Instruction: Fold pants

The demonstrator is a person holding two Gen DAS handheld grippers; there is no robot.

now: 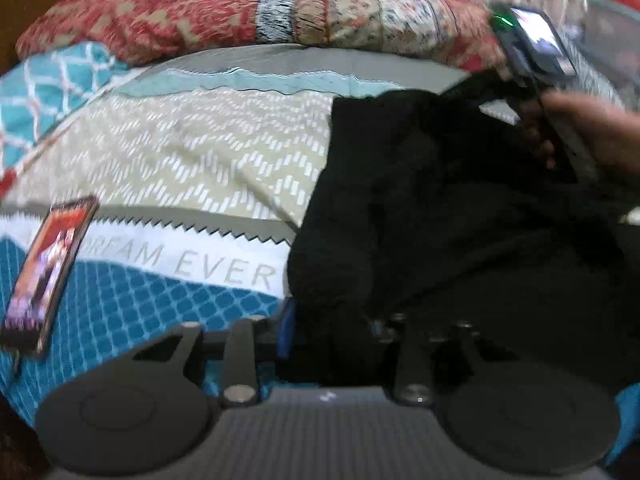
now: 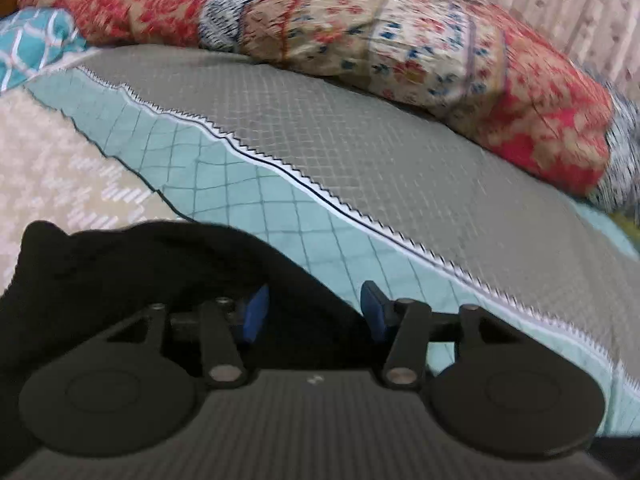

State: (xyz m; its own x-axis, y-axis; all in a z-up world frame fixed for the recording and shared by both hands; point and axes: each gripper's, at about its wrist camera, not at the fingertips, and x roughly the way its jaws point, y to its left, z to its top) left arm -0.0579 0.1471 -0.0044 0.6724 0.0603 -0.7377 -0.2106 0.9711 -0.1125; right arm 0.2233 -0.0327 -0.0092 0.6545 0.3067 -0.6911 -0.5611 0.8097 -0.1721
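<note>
black pants [image 1: 440, 220] are heaped on the bed [image 2: 360, 168]. the left hand-held gripper [image 1: 332, 320] is buried in them, grip unclear; the right hand-held gripper [image 2: 314, 312] is spread over cloth.

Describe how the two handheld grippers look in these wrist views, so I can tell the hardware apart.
Both look alike: a dark ribbed body, two round black discs, black linkage arms with silver pins, blue finger pads. Left gripper; right gripper. The left wrist view also shows the right gripper's back, carrying a lit screen and green light.
</note>
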